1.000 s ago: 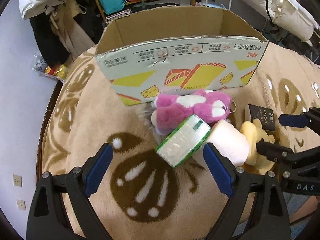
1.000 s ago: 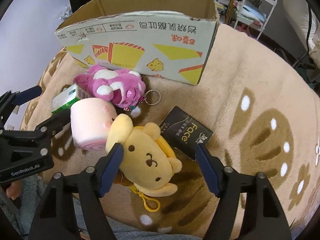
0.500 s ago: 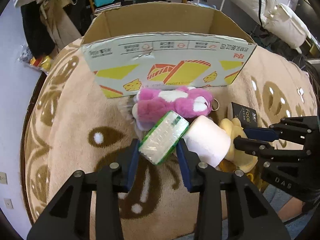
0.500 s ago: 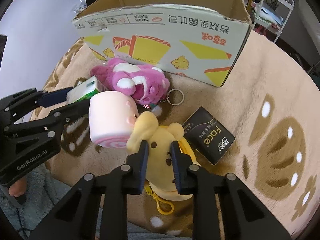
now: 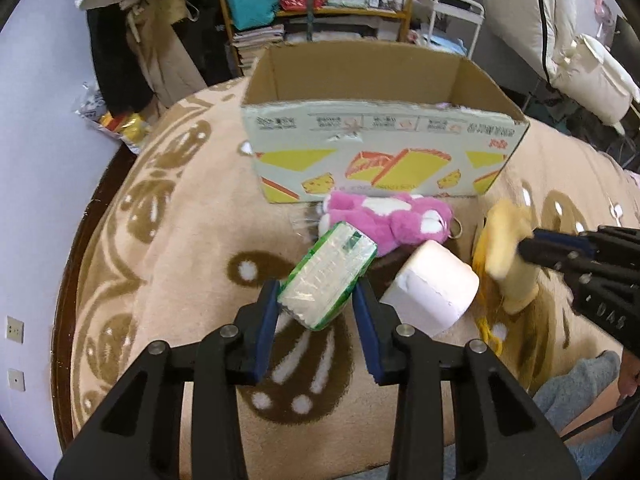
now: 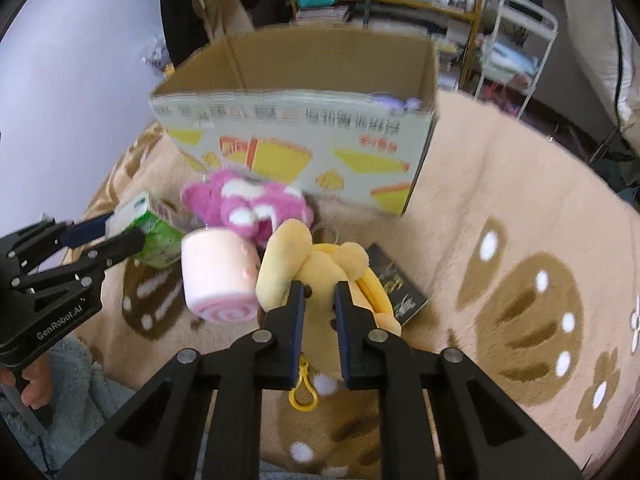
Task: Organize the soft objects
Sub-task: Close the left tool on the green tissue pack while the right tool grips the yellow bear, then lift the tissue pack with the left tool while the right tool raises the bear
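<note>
My left gripper (image 5: 315, 303) is shut on a green-and-white tissue pack (image 5: 328, 275) and holds it just above the blanket; the pack also shows in the right wrist view (image 6: 154, 228). My right gripper (image 6: 320, 292) is shut on a yellow plush dog (image 6: 316, 264) and lifts it; the dog shows at the right of the left wrist view (image 5: 506, 248). A pink plush bear (image 5: 392, 220) lies in front of the open cardboard box (image 5: 380, 152). A pink-white roll-shaped plush (image 6: 218, 276) lies between the grippers.
A black "Face" packet (image 6: 394, 288) lies on the tan patterned blanket (image 6: 520, 240) behind the dog. Something purple (image 6: 394, 101) peeks over the box rim. Shelves, clothes and a white cart (image 6: 516, 40) stand beyond the bed.
Both grippers closed from wide open, the left on the tissue pack and the right on the yellow dog. Both objects have lifted off the blanket and moved toward the box.
</note>
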A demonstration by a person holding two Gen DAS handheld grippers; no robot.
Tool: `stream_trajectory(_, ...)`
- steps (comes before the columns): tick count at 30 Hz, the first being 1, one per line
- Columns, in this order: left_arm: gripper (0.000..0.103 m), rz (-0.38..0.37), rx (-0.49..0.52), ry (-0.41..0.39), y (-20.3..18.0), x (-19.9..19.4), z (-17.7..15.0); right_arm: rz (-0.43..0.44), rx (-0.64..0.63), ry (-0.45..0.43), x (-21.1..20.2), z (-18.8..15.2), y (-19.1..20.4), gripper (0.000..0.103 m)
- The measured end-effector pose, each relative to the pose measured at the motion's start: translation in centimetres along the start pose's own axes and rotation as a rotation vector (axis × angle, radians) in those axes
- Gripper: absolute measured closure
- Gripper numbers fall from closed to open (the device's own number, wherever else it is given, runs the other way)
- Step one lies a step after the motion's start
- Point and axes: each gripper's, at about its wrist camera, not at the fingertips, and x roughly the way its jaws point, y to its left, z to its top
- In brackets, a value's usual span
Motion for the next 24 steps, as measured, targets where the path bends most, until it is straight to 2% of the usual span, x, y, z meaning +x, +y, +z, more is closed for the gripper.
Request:
stream_trajectory(1,0.067,0.009,-0.007,-0.01,0.1,-0.3,0.0,0.002,0.0,-0.034,-0.7,0.2,0.0,0.102)
stream_trajectory(5,0.067,0.034,-0.016,-0.059,0.4,-1.5,-0.1,0.015,-0.001,-0.143,-2.9,0.8,0.3,0.102)
stream_trajectory(14,0.066,0.058,-0.008,-0.043,0.2,-1.2,-0.3,0.055,0.052,-0.035,0.0,0.1,-0.5,0.1)
stream_trajectory(18,0.066,0.065,-0.012,-0.025,0.4,-0.8,-0.4,0.053,0.058,-0.009,0.9,0.1,-0.5,0.088)
stream_trajectory(21,0.066,0.066,-0.017,-0.023,0.5,-0.6,-0.3,0.052,0.058,0.011,1.5,0.0,-0.7,0.064)
stream_trajectory(22,0.066,0.065,-0.016,-0.023,0.5,-0.6,-0.3,0.05,0.061,0.019,1.8,0.0,-0.7,0.06)
stream_trajectory(24,0.066,0.065,-0.016,-0.021,0.4,-0.5,-0.3,0.039,0.061,0.031,2.4,0.1,-0.8,0.057)
